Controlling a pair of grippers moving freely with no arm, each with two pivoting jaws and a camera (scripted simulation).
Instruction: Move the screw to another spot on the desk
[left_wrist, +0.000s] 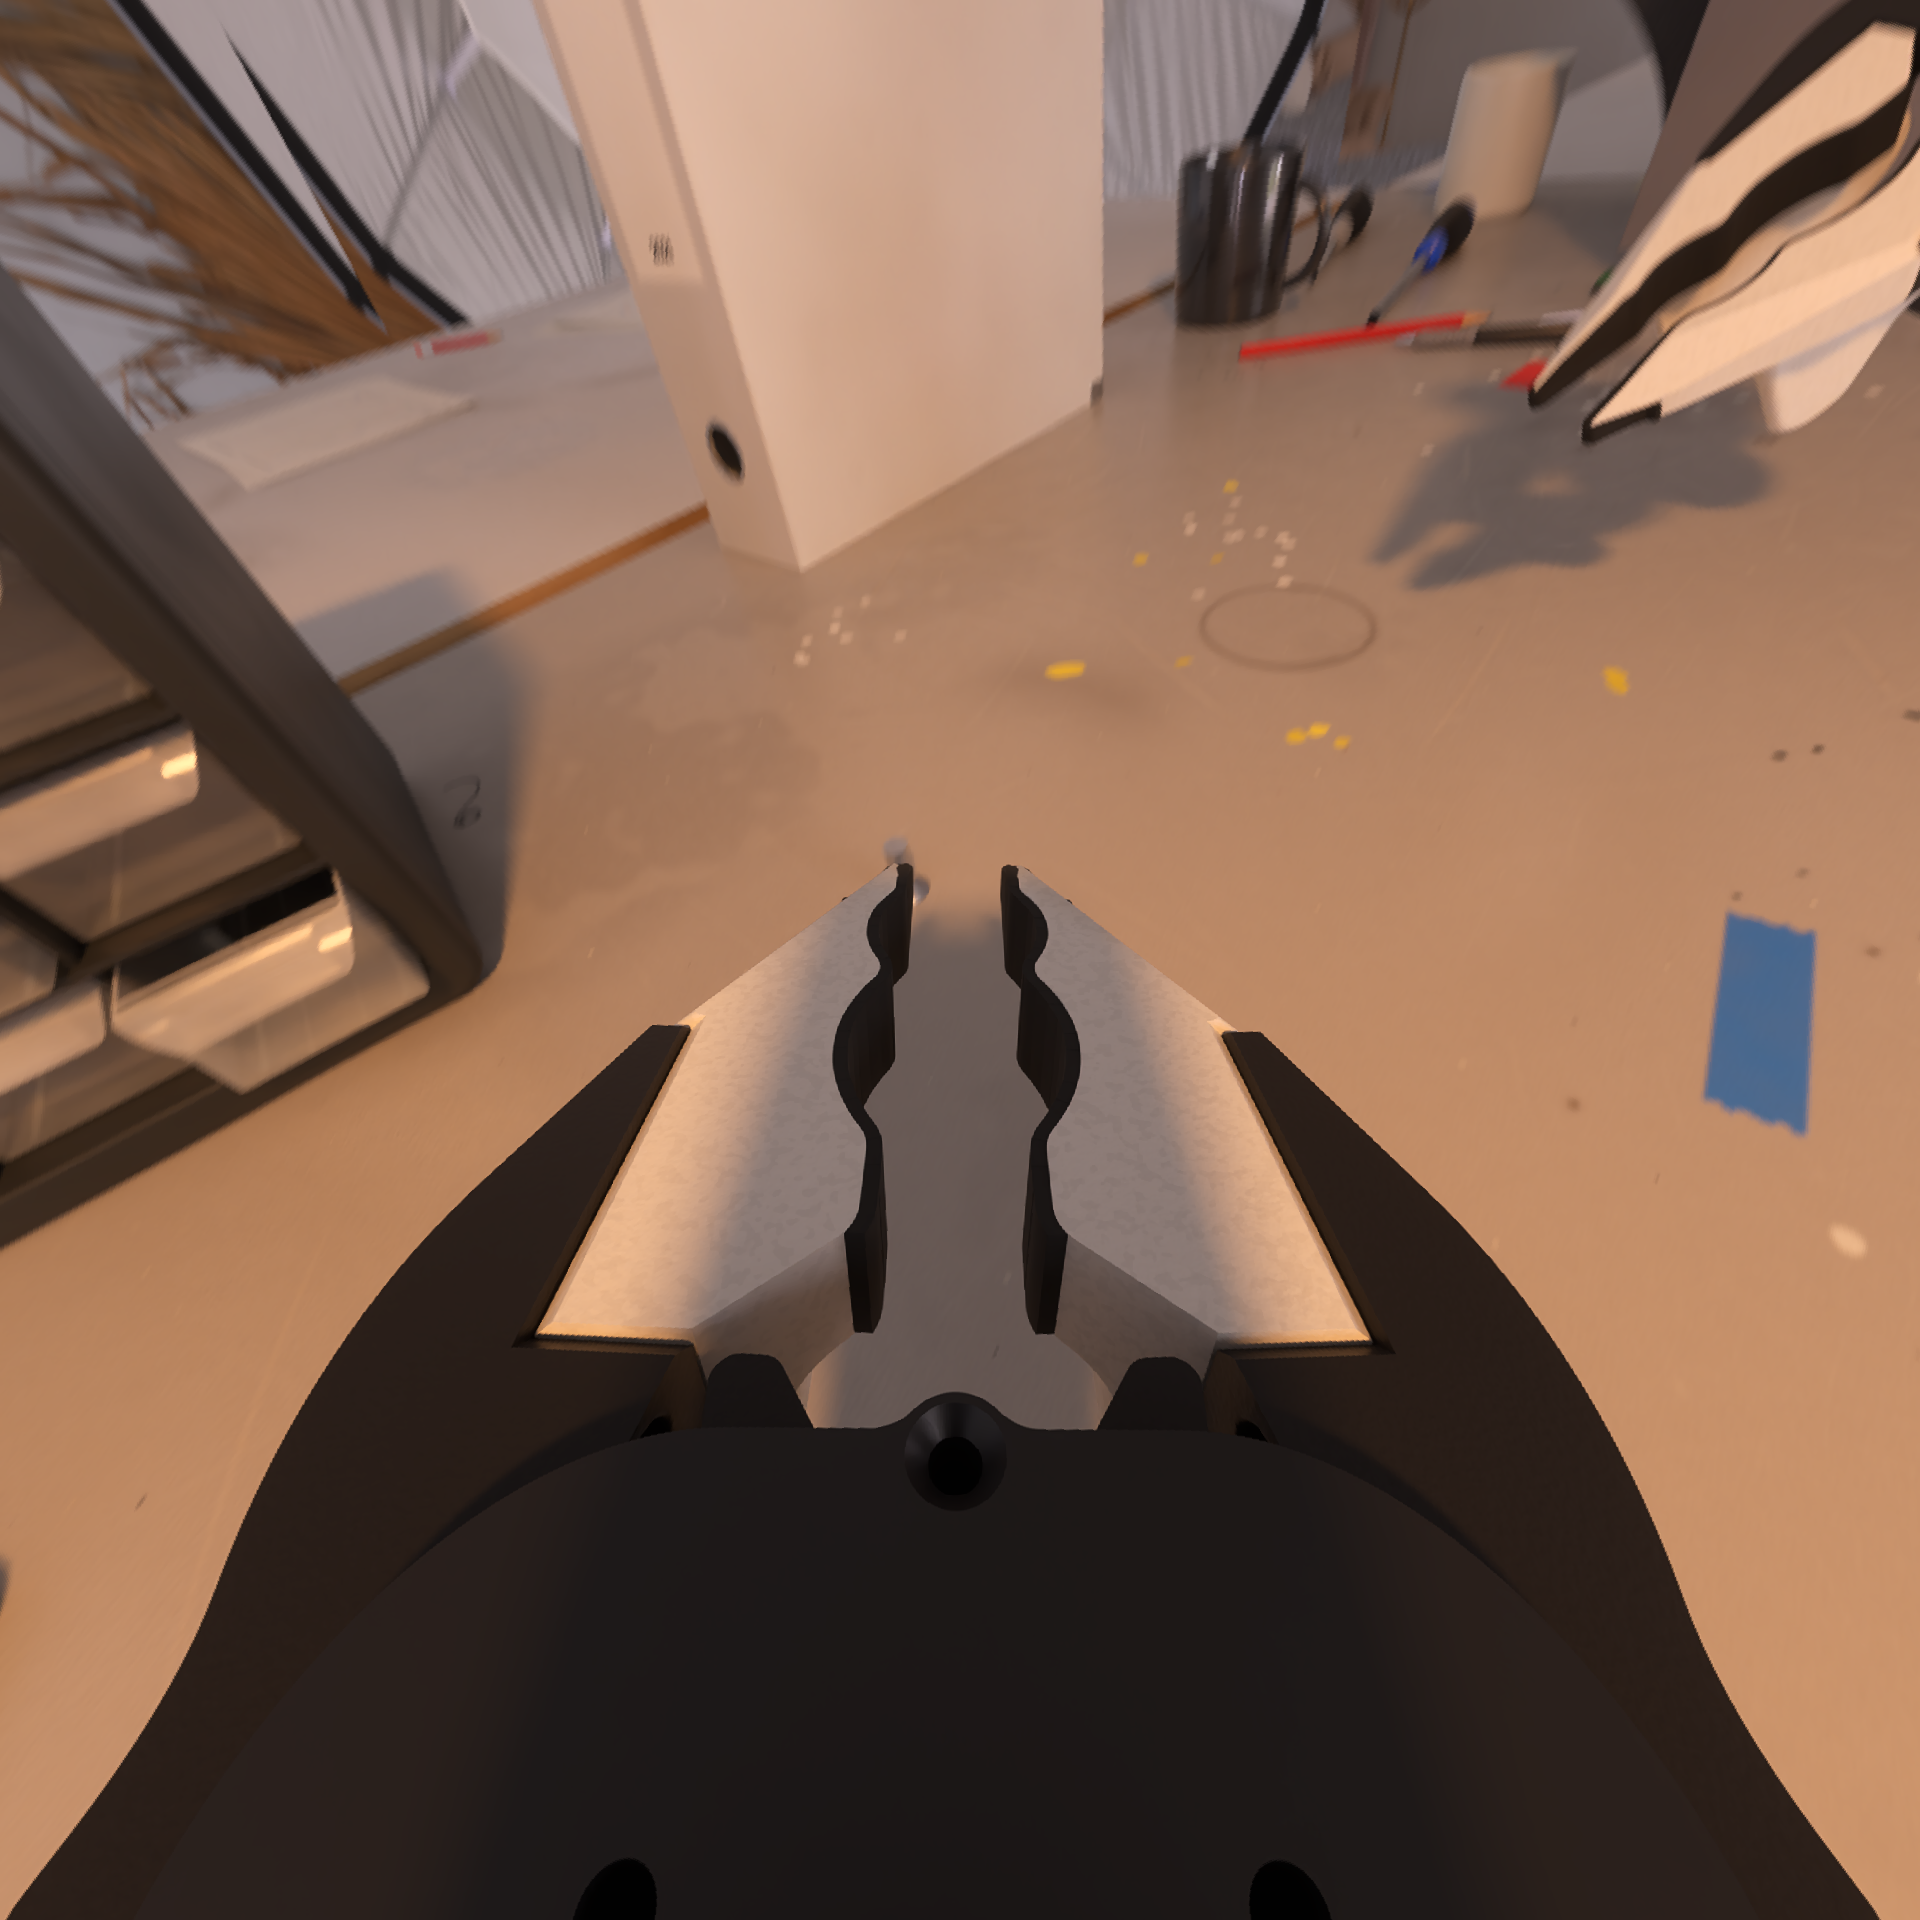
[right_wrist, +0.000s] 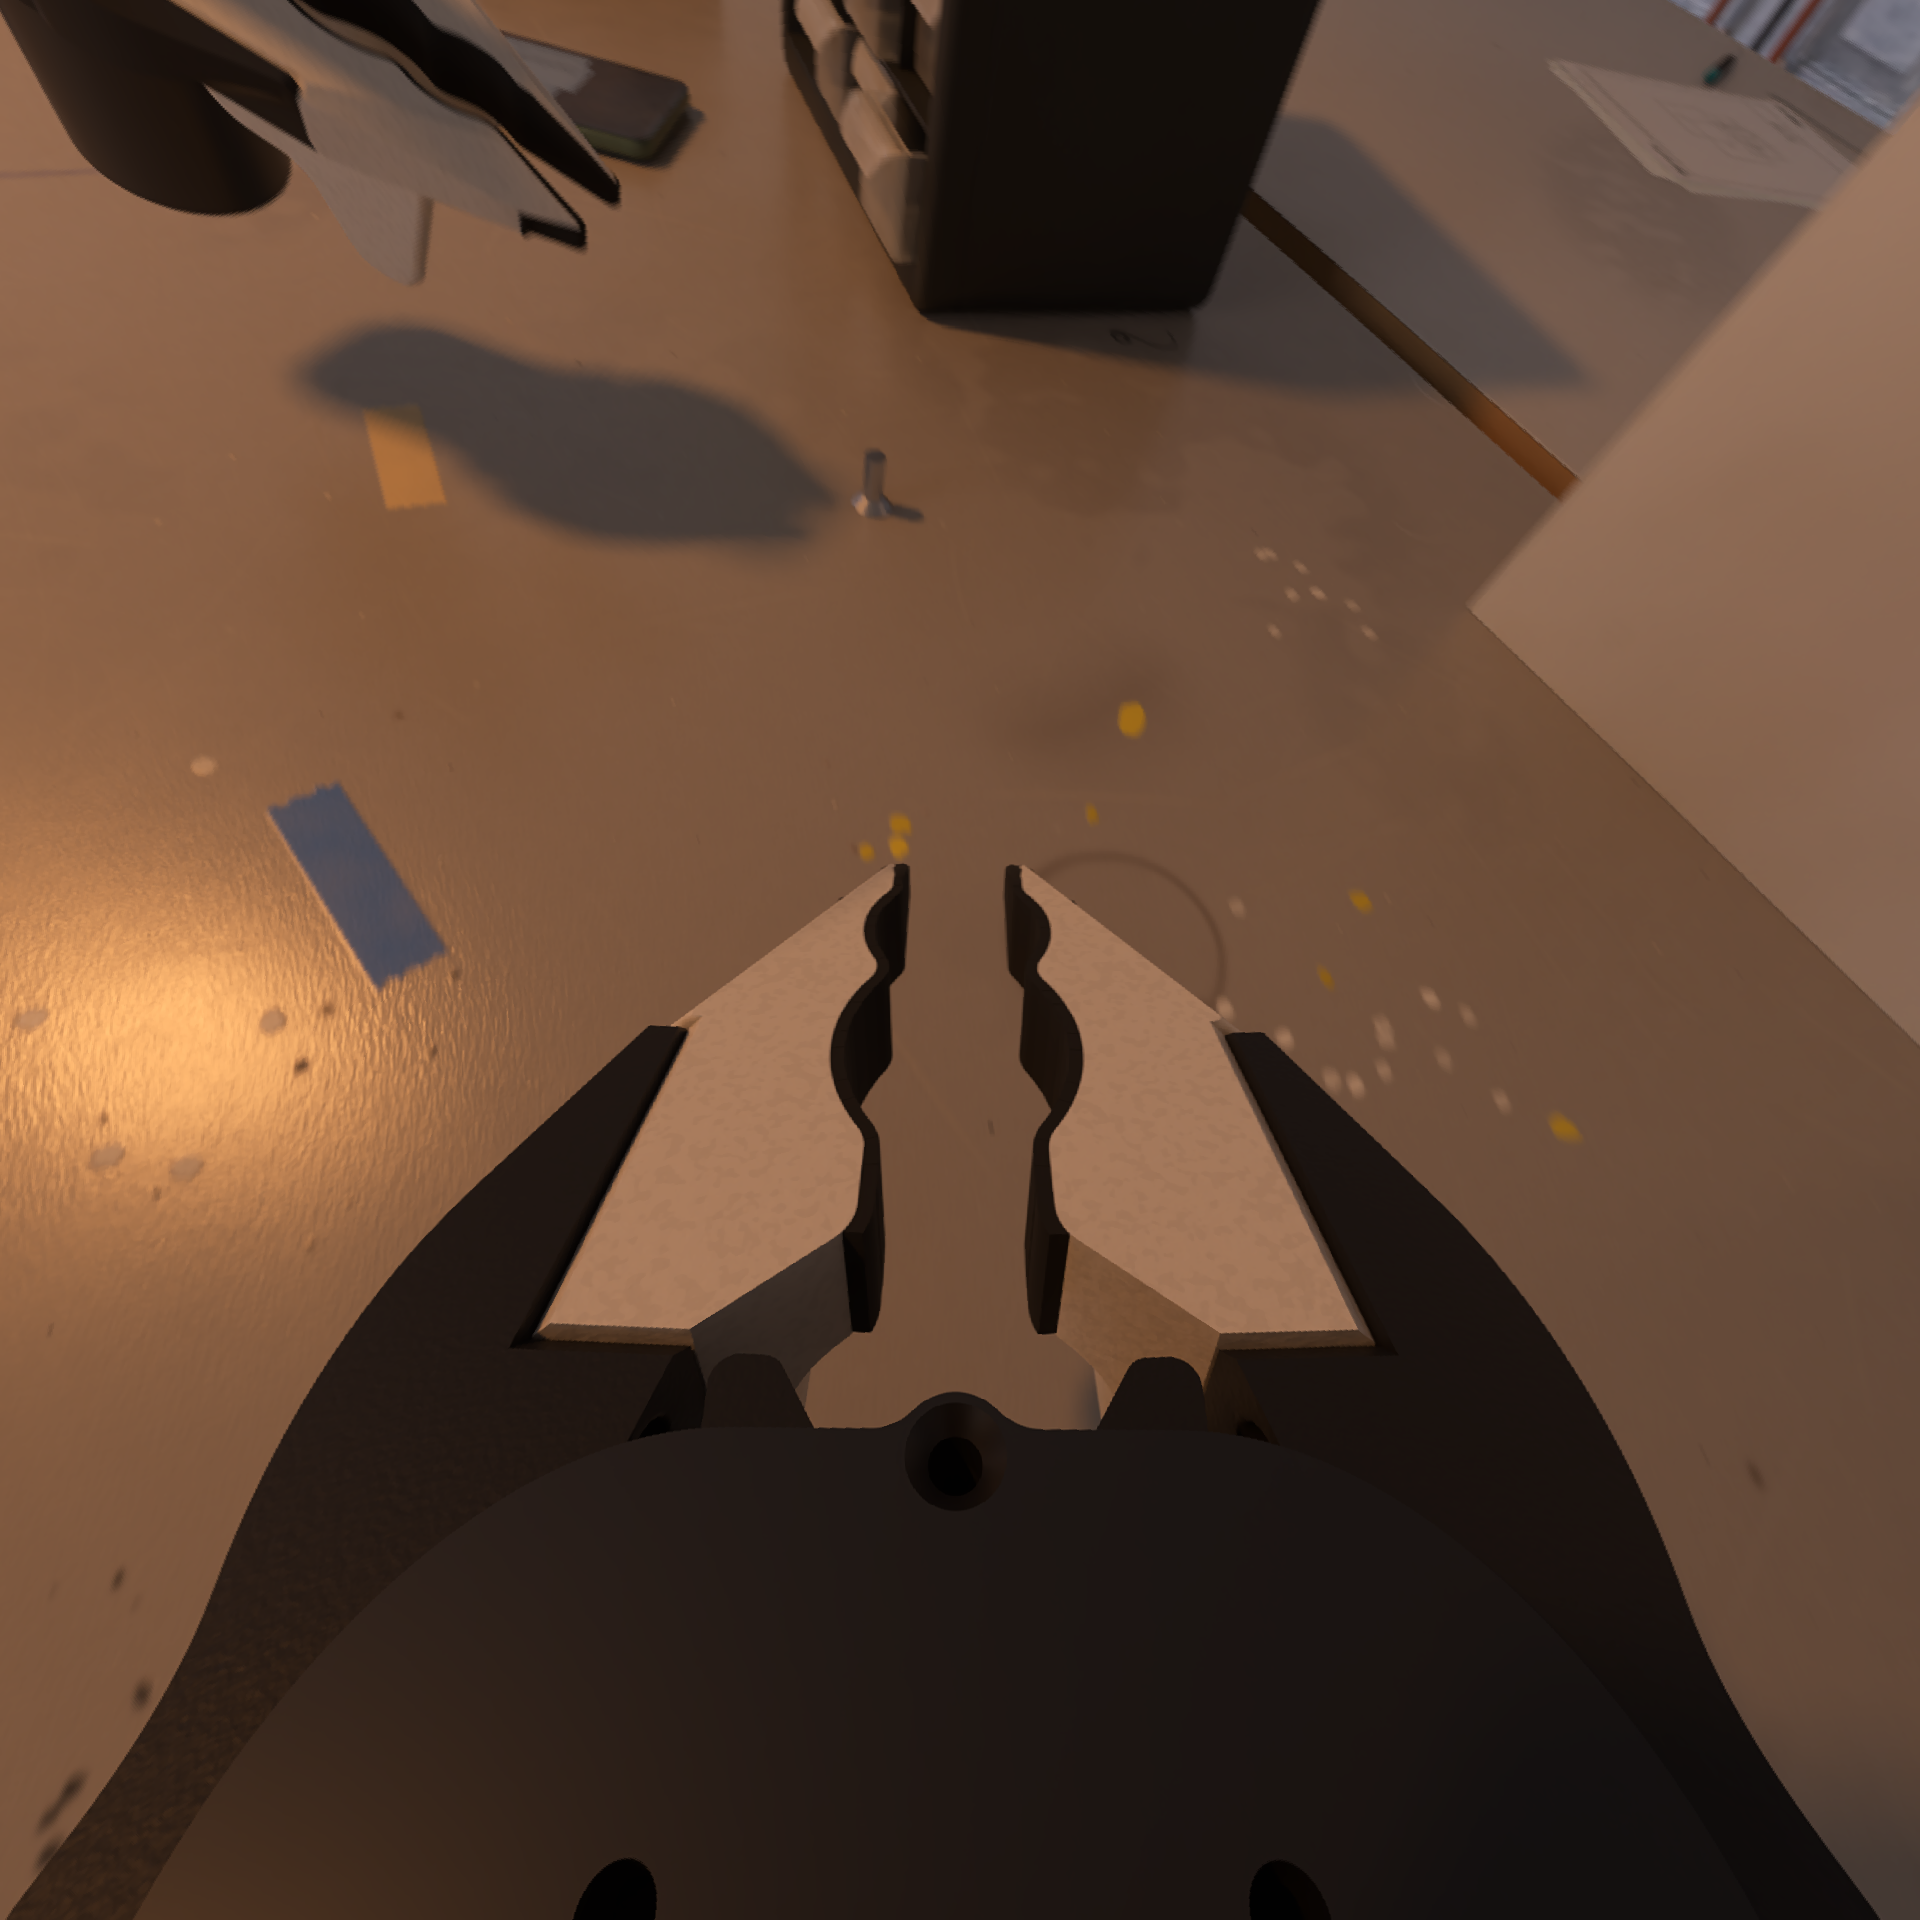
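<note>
Two grippers in play, both with fingers parted and nothing between them. Left gripper (left_wrist: 956, 883) hangs low over the tan desk top (left_wrist: 1351, 1039). Small silver metal screw (right_wrist: 875, 486) stands head-down, shank up. In the left wrist view it is just a sliver of grey peeking past the left fingertip (left_wrist: 902, 894), so it sits at the tip line but off to that side, not inside the gap. Dark drawer cabinet with clear plastic drawers (left_wrist: 208, 883) lies to the left of these fingers, white upright binder (left_wrist: 862, 260) ahead, blue tape strip (left_wrist: 1761, 1023) to the right.

Right gripper (right_wrist: 956, 883) hovers well apart from the screw, which lies far ahead of its tips; it looks idle.

Step, as I read it: left side approaching, grasp not yet made. Next move needs a small shift left to centre the shank between the fingers, a slight descent, then closing. Upright shank is thin, so a nudge could topple it.
</note>
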